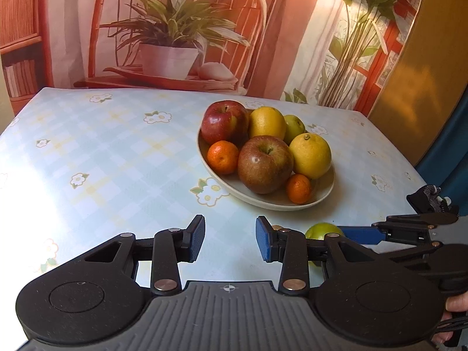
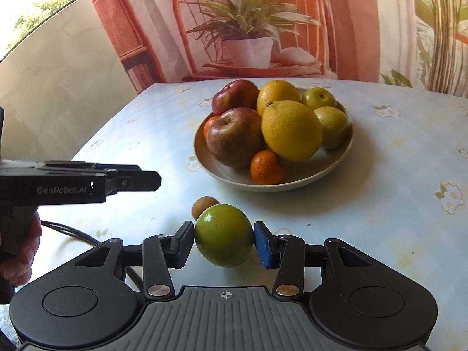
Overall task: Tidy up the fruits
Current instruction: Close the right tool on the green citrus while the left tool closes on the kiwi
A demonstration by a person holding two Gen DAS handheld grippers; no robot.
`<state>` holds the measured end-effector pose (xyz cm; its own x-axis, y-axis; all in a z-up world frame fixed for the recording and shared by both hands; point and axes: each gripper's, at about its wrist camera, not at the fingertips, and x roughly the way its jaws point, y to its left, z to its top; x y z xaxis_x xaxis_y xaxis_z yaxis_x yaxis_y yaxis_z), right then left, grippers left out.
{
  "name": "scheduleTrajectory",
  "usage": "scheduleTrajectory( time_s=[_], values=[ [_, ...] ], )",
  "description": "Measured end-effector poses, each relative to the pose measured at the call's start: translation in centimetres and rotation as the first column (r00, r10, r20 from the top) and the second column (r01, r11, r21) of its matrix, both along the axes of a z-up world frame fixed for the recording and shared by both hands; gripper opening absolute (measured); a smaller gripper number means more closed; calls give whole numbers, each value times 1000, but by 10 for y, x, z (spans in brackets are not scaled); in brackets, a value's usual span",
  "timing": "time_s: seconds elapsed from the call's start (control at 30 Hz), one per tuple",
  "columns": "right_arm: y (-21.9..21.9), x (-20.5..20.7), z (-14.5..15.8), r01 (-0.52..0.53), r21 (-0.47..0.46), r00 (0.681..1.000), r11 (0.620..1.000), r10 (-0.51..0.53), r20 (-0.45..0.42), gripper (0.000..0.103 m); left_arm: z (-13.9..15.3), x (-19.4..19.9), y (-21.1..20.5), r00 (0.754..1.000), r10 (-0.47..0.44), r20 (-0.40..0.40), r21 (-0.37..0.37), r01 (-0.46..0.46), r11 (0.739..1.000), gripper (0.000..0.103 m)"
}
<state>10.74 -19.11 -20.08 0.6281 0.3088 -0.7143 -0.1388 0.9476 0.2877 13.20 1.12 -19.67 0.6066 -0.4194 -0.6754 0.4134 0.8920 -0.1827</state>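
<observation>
A beige bowl point(image 1: 321, 193) point(image 2: 336, 163) holds two red apples, two yellow lemons, two oranges and green fruits. My right gripper point(image 2: 223, 241) is shut on a green fruit point(image 2: 223, 235), both pads touching its sides, just above the tablecloth in front of the bowl. That fruit also shows in the left wrist view point(image 1: 321, 231), partly hidden behind my left gripper's finger. A small brown fruit point(image 2: 204, 204) lies on the table behind the held one. My left gripper point(image 1: 230, 238) is open and empty, in front of the bowl.
The table has a light blue checked cloth with flowers point(image 1: 102, 146). A printed backdrop with a potted plant point(image 1: 169, 44) stands at the table's far edge. A black cable point(image 2: 73, 234) trails over the near left of the table.
</observation>
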Motion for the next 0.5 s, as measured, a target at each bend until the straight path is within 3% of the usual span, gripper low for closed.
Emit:
scheduleTrajectory(
  time_s=[0.33,0.5],
  values=[
    [-34,-3,8,86,6,996,996,-86,29,41,-19,3,-45,987,-164,6,68,163,984,39],
    [-37,-2,10,95,11,995,995,-95,36,41,-31,8,-55,983,-185,-19,108,186,977,28]
  ],
)
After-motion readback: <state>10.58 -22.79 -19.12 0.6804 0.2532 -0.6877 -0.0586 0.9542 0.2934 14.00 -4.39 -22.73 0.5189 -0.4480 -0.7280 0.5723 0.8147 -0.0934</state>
